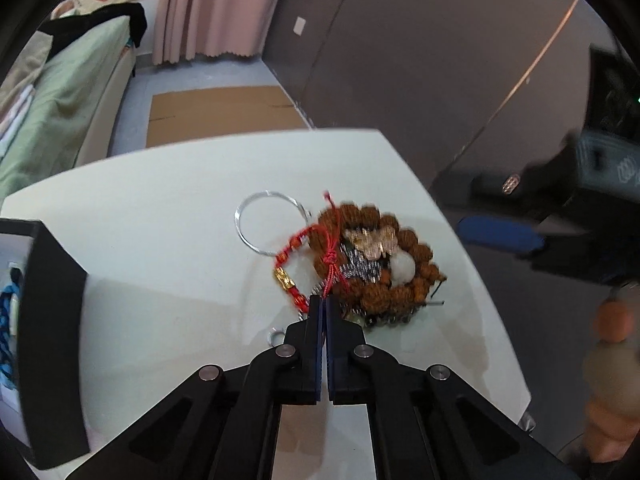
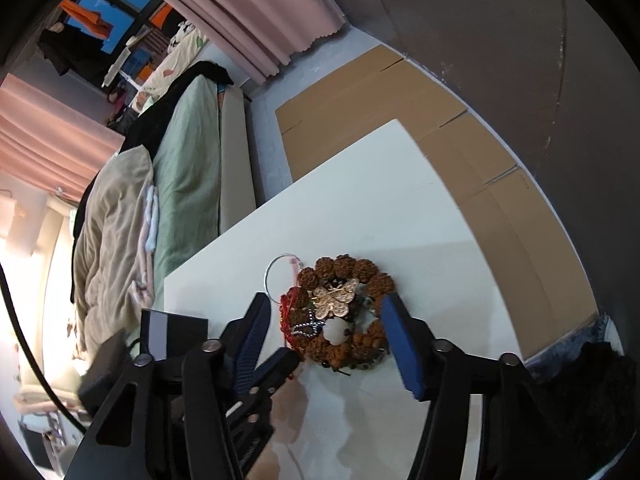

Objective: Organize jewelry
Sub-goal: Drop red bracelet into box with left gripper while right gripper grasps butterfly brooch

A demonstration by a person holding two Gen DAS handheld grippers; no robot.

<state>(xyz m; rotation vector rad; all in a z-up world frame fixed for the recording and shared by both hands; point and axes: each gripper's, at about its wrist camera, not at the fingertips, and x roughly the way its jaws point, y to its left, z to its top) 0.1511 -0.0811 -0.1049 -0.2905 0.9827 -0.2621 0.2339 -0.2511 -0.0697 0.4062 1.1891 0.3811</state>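
Note:
A jewelry pile lies on the white table [image 1: 160, 240]: a brown bead bracelet [image 1: 400, 292], a gold butterfly brooch [image 1: 372, 242], a white stone [image 1: 402, 270], a red cord bracelet [image 1: 316, 256] and a thin silver bangle [image 1: 256, 220]. My left gripper [image 1: 323, 304] is shut, its tips on the red cord at the pile's near edge. In the right wrist view my right gripper [image 2: 328, 320] is open above the pile, fingers either side of the brown bracelet [image 2: 344, 268] and brooch [image 2: 336, 300]. The left gripper's tip [image 2: 280, 362] shows there too.
A black jewelry box [image 1: 52, 320] with a blue cord inside stands at the table's left; it also shows in the right wrist view [image 2: 172, 332]. A small silver ring [image 1: 276, 336] lies by my left fingers. Flattened cardboard [image 2: 400, 120] covers the floor beyond the table. A bed [image 2: 184, 160] stands left.

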